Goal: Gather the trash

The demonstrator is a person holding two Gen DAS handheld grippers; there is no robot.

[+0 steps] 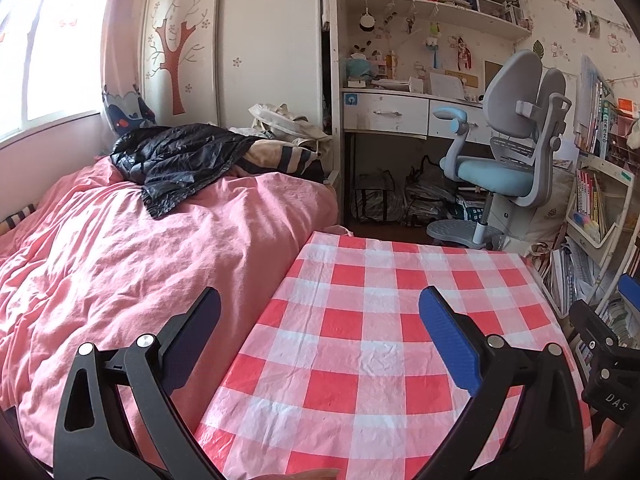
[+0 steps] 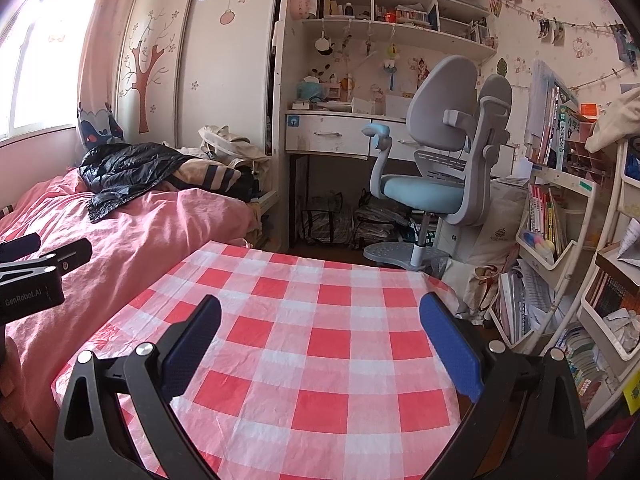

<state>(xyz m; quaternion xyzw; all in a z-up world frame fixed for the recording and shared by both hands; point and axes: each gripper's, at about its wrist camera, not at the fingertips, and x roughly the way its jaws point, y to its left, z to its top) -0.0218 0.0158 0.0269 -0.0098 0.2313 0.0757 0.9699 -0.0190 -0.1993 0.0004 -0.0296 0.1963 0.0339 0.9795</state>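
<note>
Jaws spread wide and empty on my left gripper and right gripper, both above the bare checkered tablecloth at lower frame, no trash visible yet, collection seemingly unstarted.

In front of me I had a table under a red-and-white checked cloth, creased in places, and I saw nothing lying on it. Its left edge sat just beside a bed covered by a rumpled pink quilt. At the far end of that quilt lay a shiny black jacket, and right behind it a beige blanket with dark stripes. A pale cloth bag sat heaped at the bed's far corner, against the wardrobe.
</note>
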